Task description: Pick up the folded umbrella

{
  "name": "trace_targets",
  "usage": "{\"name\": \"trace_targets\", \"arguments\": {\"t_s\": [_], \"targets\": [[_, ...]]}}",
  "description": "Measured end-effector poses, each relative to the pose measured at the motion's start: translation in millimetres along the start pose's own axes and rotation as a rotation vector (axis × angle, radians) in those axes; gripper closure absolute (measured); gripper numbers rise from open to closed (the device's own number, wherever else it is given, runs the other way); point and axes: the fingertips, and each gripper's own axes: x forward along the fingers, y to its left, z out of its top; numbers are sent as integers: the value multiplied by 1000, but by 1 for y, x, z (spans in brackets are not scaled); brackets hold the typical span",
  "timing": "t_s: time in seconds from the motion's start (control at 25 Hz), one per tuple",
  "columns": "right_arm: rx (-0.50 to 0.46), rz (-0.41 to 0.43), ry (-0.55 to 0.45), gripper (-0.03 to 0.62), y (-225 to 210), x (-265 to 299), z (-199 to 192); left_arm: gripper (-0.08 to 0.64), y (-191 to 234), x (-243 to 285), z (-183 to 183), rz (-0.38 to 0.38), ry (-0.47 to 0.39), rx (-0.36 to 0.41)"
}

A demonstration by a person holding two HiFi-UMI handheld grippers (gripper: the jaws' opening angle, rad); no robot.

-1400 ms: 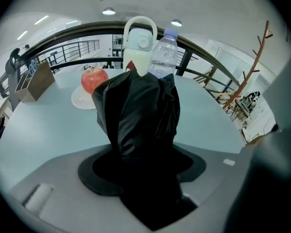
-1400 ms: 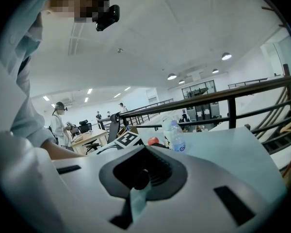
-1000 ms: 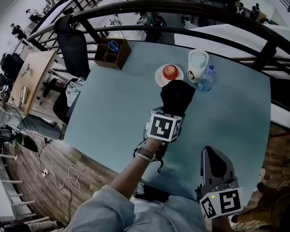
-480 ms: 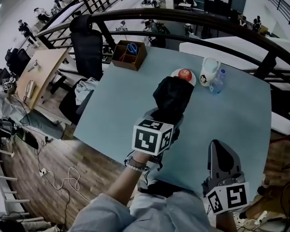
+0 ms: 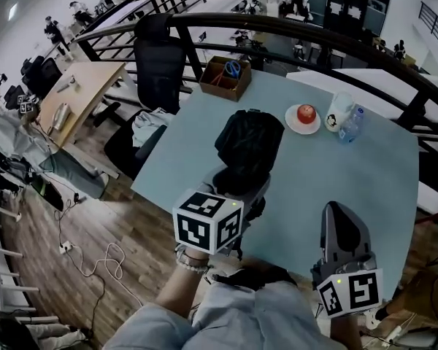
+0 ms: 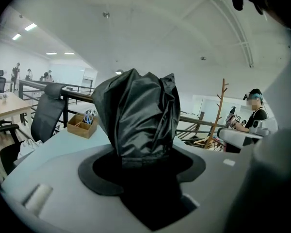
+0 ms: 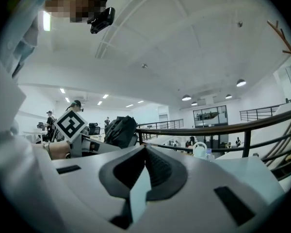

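Observation:
The folded black umbrella (image 5: 249, 146) is clamped in my left gripper (image 5: 237, 188) and held up off the pale blue table (image 5: 328, 173), its bunched fabric end pointing away from me. In the left gripper view the umbrella (image 6: 138, 115) fills the space between the jaws and stands up above them. My right gripper (image 5: 341, 228) hovers near the table's front right edge, its jaws closed with nothing between them. From the right gripper view the umbrella (image 7: 120, 130) and the left gripper's marker cube (image 7: 70, 124) show at the left.
On the far side of the table stand a wooden organiser box with scissors (image 5: 225, 77), a white plate with a red apple (image 5: 304, 117), a white mug (image 5: 339, 109) and a small water bottle (image 5: 350, 125). A black office chair (image 5: 159, 60) and a dark railing (image 5: 299, 31) border the table.
My left gripper has drawn back toward me and lifted the umbrella clear of the table, away from the plate. The right gripper has stayed shut and low.

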Motion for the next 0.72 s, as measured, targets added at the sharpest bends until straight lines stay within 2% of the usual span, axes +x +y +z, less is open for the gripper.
{"name": "trace_targets", "arguments": {"t_s": [0.32, 0.72], "targets": [[-24, 11, -30, 594, 59, -3, 5, 285, 28, -84, -5, 45, -67, 16], [-35, 36, -49, 594, 121, -7, 5, 285, 33, -161, -10, 26, -134, 45]]}}
